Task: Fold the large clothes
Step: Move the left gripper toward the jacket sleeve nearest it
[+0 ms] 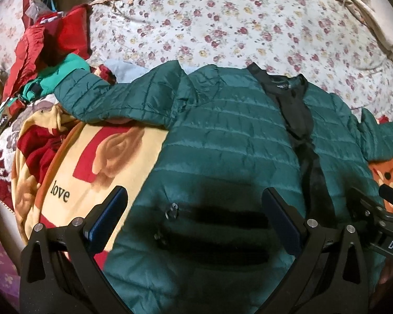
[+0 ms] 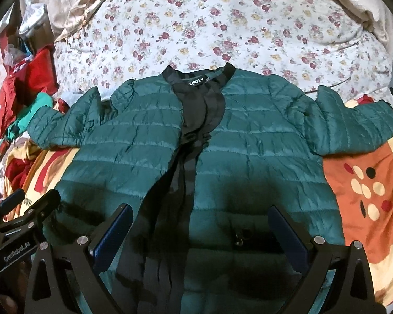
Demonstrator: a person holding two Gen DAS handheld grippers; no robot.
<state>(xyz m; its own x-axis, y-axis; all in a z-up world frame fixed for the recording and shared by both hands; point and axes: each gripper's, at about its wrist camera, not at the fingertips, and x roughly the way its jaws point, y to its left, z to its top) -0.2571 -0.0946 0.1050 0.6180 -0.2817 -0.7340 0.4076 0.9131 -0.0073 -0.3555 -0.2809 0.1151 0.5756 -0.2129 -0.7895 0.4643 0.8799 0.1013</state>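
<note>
A dark green quilted jacket (image 1: 222, 136) (image 2: 251, 141) lies face up on the bed, front parted so its black lining (image 2: 199, 110) shows, both sleeves spread out to the sides. My left gripper (image 1: 194, 206) hovers open over the jacket's lower left front, near a pocket zip pull (image 1: 171, 210). Over the lower right front my right gripper (image 2: 200, 225) is open too, with a zip pull (image 2: 239, 238) between its fingers' reach. Neither holds cloth. Each gripper's body shows at the edge of the other's view.
Under the jacket lies a yellow and orange blanket (image 1: 91, 162) (image 2: 366, 191) printed "love". A floral sheet (image 1: 222, 23) covers the far bed. Red and teal clothes (image 1: 52, 52) pile at the left.
</note>
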